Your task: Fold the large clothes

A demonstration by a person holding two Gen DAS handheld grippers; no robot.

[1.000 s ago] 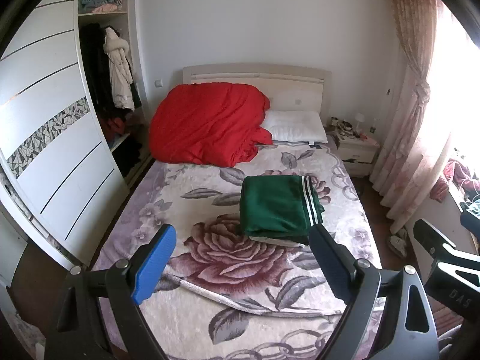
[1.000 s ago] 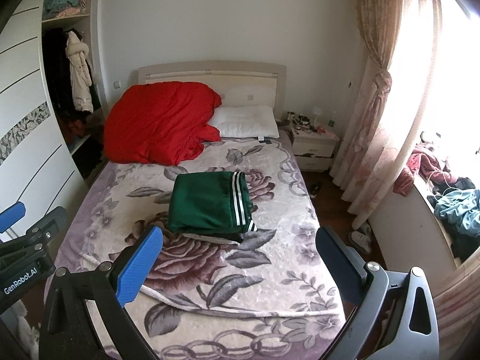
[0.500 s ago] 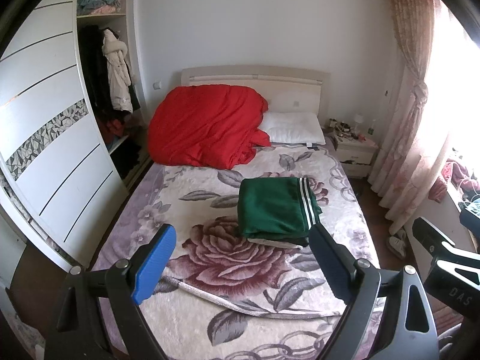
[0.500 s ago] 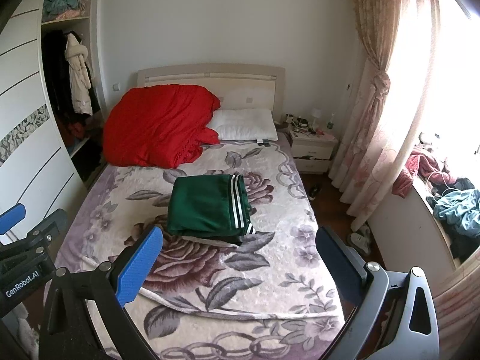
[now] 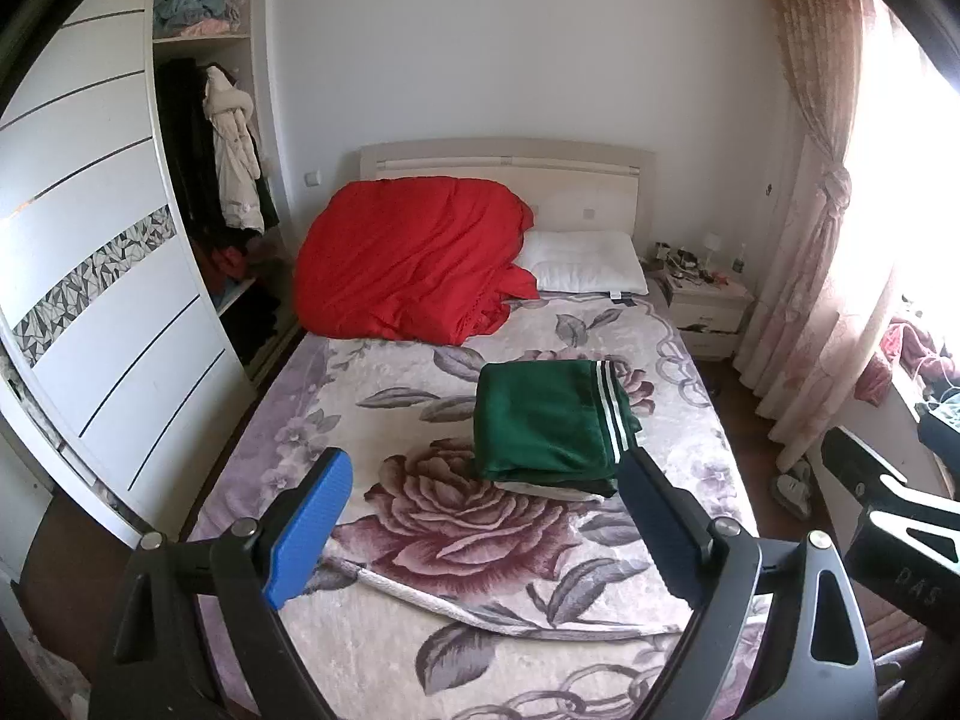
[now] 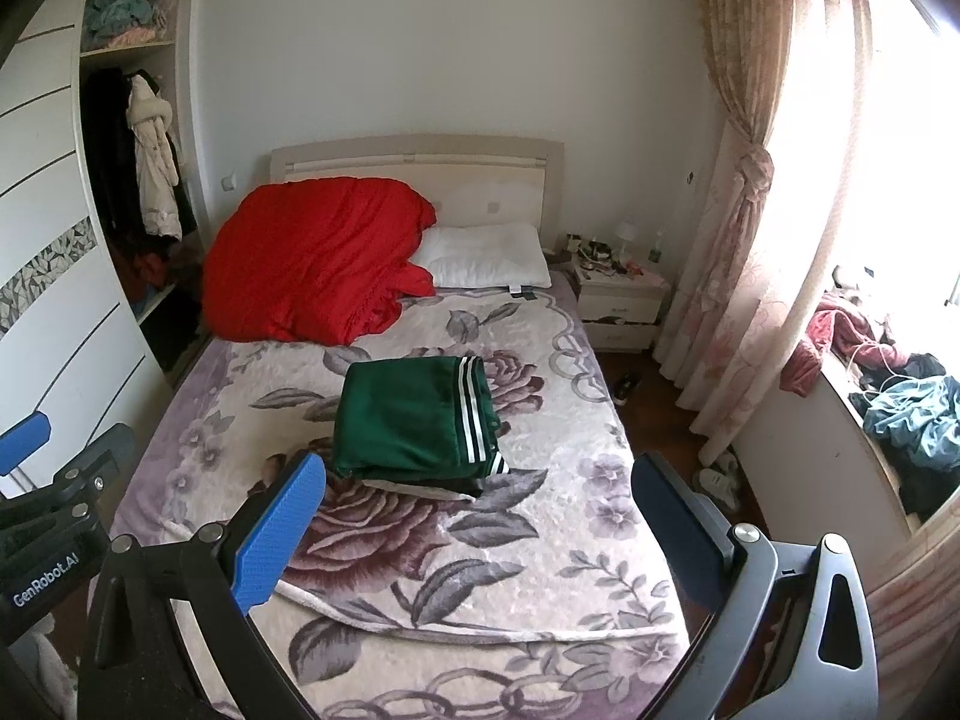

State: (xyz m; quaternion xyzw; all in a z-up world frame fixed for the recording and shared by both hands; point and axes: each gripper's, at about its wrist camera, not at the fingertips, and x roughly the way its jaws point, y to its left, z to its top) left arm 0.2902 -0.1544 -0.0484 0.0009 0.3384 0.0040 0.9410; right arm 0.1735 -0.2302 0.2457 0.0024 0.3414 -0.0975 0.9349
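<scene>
A green garment with white stripes [image 5: 549,420] lies folded into a neat rectangle in the middle of the floral bed cover [image 5: 420,540]; it also shows in the right wrist view [image 6: 414,423]. My left gripper [image 5: 483,516] is open and empty, held high above the foot of the bed, well short of the garment. My right gripper [image 6: 480,525] is open and empty too, at about the same height and distance. Each gripper's body shows at the edge of the other's view.
A red duvet [image 5: 408,258] is heaped at the head of the bed beside a white pillow [image 5: 585,267]. A wardrobe [image 5: 108,324] stands left. A nightstand [image 6: 621,306], curtains [image 6: 738,252] and a sill with loose clothes [image 6: 912,414] are on the right.
Both grippers have drawn back and up a little from the bed; the folded garment sits slightly farther off. Both stay open.
</scene>
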